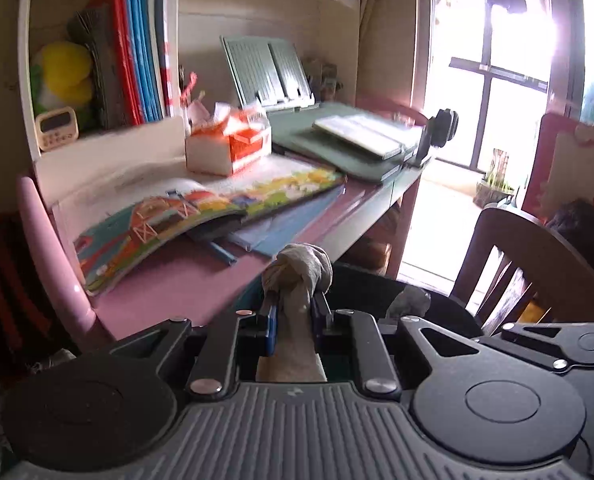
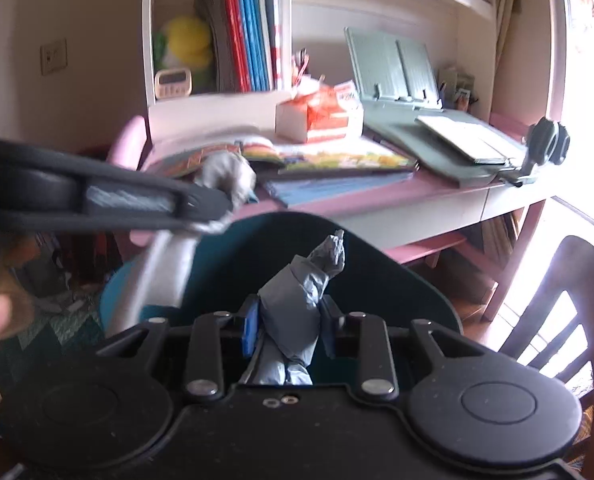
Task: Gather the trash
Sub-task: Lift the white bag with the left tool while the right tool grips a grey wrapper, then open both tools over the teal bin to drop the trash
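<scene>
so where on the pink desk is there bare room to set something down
Bare pink desk shows along the front edge, below the open picture book. Behind it is crowded: tissue box, green book stand, green board.

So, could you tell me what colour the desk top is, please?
Pink desk top, clearest in the left wrist view.

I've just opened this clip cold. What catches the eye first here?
Each gripper is shut on a crumpled paper wad: the left gripper on a beige one, the right gripper on a grey one. Behind them, a bright picture book lies open on the pink desk.
</scene>
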### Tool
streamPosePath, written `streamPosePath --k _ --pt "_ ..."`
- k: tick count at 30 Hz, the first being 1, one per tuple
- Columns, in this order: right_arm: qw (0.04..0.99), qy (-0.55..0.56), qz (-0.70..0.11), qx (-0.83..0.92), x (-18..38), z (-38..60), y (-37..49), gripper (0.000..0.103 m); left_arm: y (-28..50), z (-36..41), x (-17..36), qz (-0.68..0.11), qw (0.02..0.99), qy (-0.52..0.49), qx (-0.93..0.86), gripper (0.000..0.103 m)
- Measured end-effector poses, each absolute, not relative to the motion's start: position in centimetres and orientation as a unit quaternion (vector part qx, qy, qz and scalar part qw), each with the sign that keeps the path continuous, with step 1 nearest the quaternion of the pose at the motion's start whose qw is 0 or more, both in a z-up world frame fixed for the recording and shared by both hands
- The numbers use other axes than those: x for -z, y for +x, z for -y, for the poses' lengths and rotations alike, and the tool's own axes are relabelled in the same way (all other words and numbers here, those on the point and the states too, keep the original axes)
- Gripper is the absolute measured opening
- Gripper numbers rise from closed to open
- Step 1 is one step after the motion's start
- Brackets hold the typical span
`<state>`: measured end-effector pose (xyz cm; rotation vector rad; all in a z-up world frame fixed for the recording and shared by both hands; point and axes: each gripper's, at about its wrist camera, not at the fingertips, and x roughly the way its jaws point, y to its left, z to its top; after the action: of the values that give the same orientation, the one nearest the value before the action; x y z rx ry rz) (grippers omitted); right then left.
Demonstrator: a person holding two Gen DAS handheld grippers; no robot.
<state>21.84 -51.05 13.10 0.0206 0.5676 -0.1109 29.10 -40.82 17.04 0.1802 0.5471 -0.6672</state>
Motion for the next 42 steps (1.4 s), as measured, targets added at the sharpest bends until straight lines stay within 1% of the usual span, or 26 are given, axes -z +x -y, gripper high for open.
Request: streamPosePath --k 5,7,10,14,16,18,19,20,21,22,23,28,34,42 --pt "0.948 0.002 -0.313 0.048 -11.5 51.3 22.9 0.031 30.9 42.5 -13.4 -0.313 0.886 0.102 0.326 0.017" --pt "0.945 -0.001 -0.325 0.046 -11.0 51.4 23.3 0.034 31.0 42.9 -12.5 -0.325 0.880 0.107 0.331 0.017" --pt "0.942 0.003 -0.331 0.044 -10.5 51.6 23.3 0.034 30.9 43.2 -12.0 -0.331 0.874 0.108 0.338 0.017" --pt "0.943 0.018 -0.329 0.046 -10.5 52.1 23.1 0.038 31.2 42.9 -12.0 -0.341 0.872 0.105 0.335 0.026" --pt "0.944 0.021 -0.327 0.046 -10.6 52.2 22.8 0.040 31.0 42.5 -12.1 -0.342 0.873 0.103 0.333 0.027" --pt "0.945 0.027 -0.323 0.045 -10.8 52.2 22.4 0.045 30.6 42.1 -12.4 -0.340 0.873 0.102 0.335 0.029" --pt "0.946 0.030 -0.321 0.045 -11.0 52.1 22.1 0.047 30.4 41.9 -12.5 -0.340 0.872 0.102 0.336 0.031" --pt "0.946 0.031 -0.319 0.045 -11.2 52.0 21.8 0.048 30.2 41.7 -12.6 -0.341 0.872 0.102 0.336 0.040" --pt "0.947 0.029 -0.318 0.045 -11.4 51.9 21.6 0.049 29.9 41.3 -12.9 -0.338 0.873 0.101 0.335 0.054" --pt "0.947 0.027 -0.315 0.047 -11.6 51.6 21.2 0.050 29.6 41.1 -13.1 -0.333 0.876 0.099 0.334 0.060" --pt "0.948 0.026 -0.314 0.048 -11.7 51.5 21.1 0.050 29.2 40.7 -13.4 -0.327 0.879 0.097 0.334 0.062" --pt "0.951 0.022 -0.305 0.043 -13.1 50.1 19.1 0.052 27.0 38.2 -15.3 -0.310 0.883 0.090 0.340 0.062" --pt "0.955 0.017 -0.295 0.016 -15.0 46.9 16.6 0.057 24.1 33.7 -17.0 -0.291 0.894 0.088 0.330 0.063" --pt "0.956 0.010 -0.290 -0.033 -16.5 41.5 14.4 0.058 20.7 26.9 -18.4 -0.285 0.905 0.075 0.308 0.063"
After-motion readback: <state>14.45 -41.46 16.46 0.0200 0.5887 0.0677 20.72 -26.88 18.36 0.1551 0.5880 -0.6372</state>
